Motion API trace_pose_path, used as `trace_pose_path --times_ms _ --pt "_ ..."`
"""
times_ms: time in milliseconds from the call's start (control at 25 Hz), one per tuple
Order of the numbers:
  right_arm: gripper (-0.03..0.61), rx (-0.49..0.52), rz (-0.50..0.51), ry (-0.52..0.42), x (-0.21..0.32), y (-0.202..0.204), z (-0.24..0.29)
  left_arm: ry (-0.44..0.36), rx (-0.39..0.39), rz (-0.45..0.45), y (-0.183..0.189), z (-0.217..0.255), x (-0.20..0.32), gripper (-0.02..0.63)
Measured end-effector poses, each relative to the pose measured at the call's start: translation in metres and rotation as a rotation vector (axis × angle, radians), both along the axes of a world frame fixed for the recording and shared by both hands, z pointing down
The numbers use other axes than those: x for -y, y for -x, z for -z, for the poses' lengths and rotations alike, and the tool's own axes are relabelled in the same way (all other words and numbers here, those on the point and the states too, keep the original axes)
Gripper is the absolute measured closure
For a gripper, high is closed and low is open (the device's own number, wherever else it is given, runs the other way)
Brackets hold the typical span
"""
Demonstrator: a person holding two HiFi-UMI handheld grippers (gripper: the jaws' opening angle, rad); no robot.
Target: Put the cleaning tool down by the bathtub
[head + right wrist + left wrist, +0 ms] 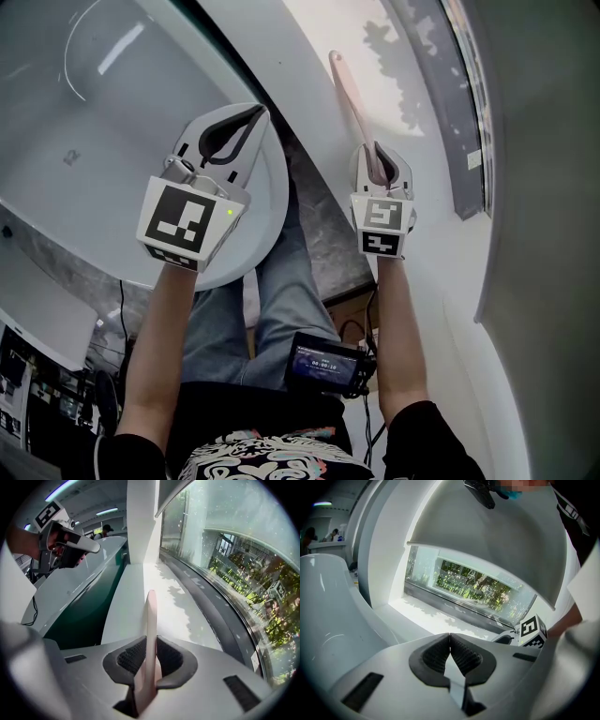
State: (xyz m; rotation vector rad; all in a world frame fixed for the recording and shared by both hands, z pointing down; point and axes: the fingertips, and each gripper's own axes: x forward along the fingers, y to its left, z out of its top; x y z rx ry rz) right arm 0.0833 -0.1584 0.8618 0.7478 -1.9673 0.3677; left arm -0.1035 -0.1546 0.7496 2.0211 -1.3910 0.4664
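Your right gripper has its tongs pinching a slim, flat, pale pink cleaning tool near one end. The rest of the tool runs straight out past the jaw tips, along the length of the broad white ledge. The tool sits over the middle of that ledge, between its window edge and its tub-side edge. No view shows whether the far tip touches the ledge surface or hangs just above it. The long curved glass window runs along the ledge's outer edge, with greenery behind it. The glossy white bathtub lies along the ledge's other edge, with a narrow strip of grey stone floor between them near you. Your left gripper is over the rounded near end of the bathtub rim, well apart from the tool. Its tongs are pressed together at the tips, and only a sliver of gap shows below the ribbed black pads, with nothing between them.
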Motion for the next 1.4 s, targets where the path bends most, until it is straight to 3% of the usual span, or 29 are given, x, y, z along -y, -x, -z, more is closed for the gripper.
trace_pose_path --times_ms 760,1400 --pt "0.499 0.082 -0.045 -0.060 -0.002 -0.006 0.051 -0.055 0.018 -0.026 -0.012 0.047 0.003 0.597" --pt "0.551 0.152 -0.161 -0.186 -0.008 -0.013 0.172 -0.158 0.029 0.033 0.009 0.146 -0.013 0.597"
